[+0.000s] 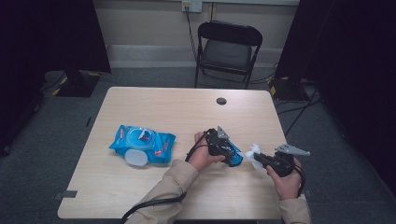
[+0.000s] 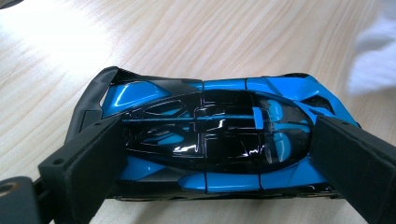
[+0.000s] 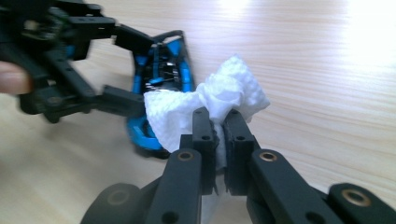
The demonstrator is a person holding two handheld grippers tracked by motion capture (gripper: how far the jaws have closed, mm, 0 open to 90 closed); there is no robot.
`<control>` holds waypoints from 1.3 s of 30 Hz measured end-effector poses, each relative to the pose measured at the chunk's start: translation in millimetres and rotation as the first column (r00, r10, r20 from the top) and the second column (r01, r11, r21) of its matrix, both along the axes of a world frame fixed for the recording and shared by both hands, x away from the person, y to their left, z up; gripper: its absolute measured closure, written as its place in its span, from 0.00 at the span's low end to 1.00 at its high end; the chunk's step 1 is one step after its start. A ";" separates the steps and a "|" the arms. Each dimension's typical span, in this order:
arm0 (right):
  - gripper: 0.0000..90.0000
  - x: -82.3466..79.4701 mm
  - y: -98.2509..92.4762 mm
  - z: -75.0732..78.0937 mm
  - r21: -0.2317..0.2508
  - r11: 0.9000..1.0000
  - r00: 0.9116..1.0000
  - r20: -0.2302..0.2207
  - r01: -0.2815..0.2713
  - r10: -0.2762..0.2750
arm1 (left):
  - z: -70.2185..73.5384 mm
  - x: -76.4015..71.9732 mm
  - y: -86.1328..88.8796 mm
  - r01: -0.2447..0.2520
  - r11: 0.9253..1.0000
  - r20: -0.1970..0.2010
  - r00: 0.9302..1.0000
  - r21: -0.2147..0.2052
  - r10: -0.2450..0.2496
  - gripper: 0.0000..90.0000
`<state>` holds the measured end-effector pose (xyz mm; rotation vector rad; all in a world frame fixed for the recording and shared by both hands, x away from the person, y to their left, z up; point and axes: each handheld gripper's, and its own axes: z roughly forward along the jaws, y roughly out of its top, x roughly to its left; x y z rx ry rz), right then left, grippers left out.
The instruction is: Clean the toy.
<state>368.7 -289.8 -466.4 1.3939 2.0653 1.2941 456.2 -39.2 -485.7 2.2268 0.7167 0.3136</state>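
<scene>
Jaws of the left gripper [image 2: 205, 154] press against both ends of a blue and black toy car [image 2: 210, 135], one on its nose and one on its tail, holding it lengthwise on the worktop [image 2: 196, 37]. From the high view this gripper [image 1: 229, 154] sits near the middle of the worktop's near half, with the person's left hand [image 1: 201, 156] wrapped around its body and a cable trailing back toward the near edge.

Jaws of the right gripper [image 3: 220, 135] are pressed together on a crumpled white wipe [image 3: 210, 100], which bunches out beyond their tips. In the right gripper view the wipe lies just beside the car [image 3: 161, 74], overlapping its near end; whether it touches the bodywork cannot be told. Seen from above, the right gripper [image 1: 261, 157] is to the right of the car [image 1: 235, 156], held by the right hand [image 1: 286, 179] close to the worktop's right near corner, the wipe [image 1: 252, 151] between the two grippers.

Well apart, on the left half of the worktop [image 1: 187, 107], lies a blue packet of wet wipes [image 1: 142, 143] with its round lid flipped open.
</scene>
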 end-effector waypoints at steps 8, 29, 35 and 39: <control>0.95 13.6 -0.3 -9.0 -0.022 0.998 0.998 -0.013 0.059 -0.059 | -0.1 -0.3 0.5 -0.001 1.000 0.003 1.000 0.000 0.001 0.04; 0.95 26.8 32.3 -37.9 -0.085 0.995 0.995 -0.081 0.053 -0.060 | -1.6 -0.8 0.8 -0.002 1.000 0.012 1.000 -0.012 0.002 0.04; 0.95 27.0 32.3 -38.0 -0.091 0.995 0.996 -0.080 0.039 -0.046 | -0.9 -0.2 0.5 0.002 1.000 0.010 1.000 -0.004 -0.002 0.04; 0.95 26.4 32.8 -37.4 -0.095 0.995 0.996 -0.086 0.031 -0.039 | -1.0 -0.3 0.5 0.002 1.000 0.010 1.000 -0.004 -0.002 0.04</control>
